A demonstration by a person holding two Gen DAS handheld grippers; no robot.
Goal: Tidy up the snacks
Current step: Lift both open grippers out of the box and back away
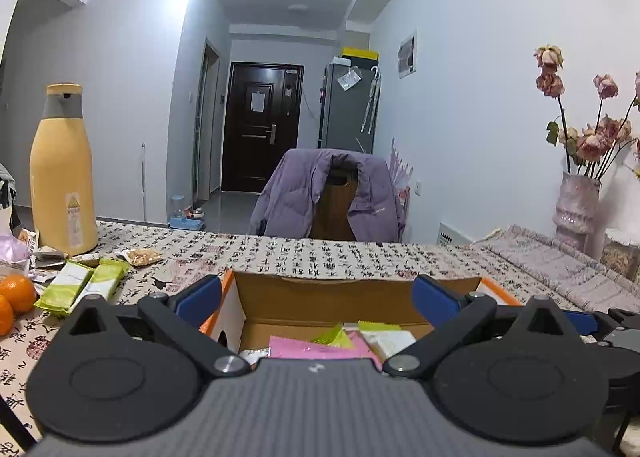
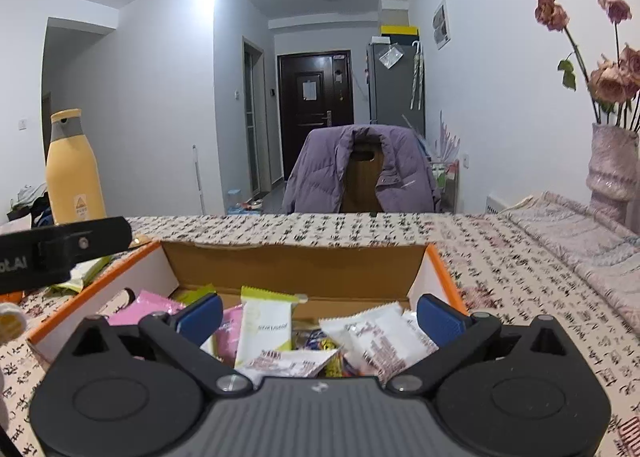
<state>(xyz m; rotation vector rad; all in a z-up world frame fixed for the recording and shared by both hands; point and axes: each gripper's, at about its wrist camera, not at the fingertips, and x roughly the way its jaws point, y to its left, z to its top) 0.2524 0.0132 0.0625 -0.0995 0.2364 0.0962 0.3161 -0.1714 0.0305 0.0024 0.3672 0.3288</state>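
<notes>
Both claws, the left gripper and the right gripper, stand wide and hold nothing above the cardboard box. Snack packets lie inside it; two green packets lie on the table, beside the box.

A tall yellow thermos with a grey collar stands upright at the far left of the table, on the calligraphy-print tablecloth. Two oranges lie at the near left edge. A pink vase of dried roses stands far right. Beyond the table, a purple puffer jacket drapes a wooden chair; farther off are a dark door and a grey fridge.
</notes>
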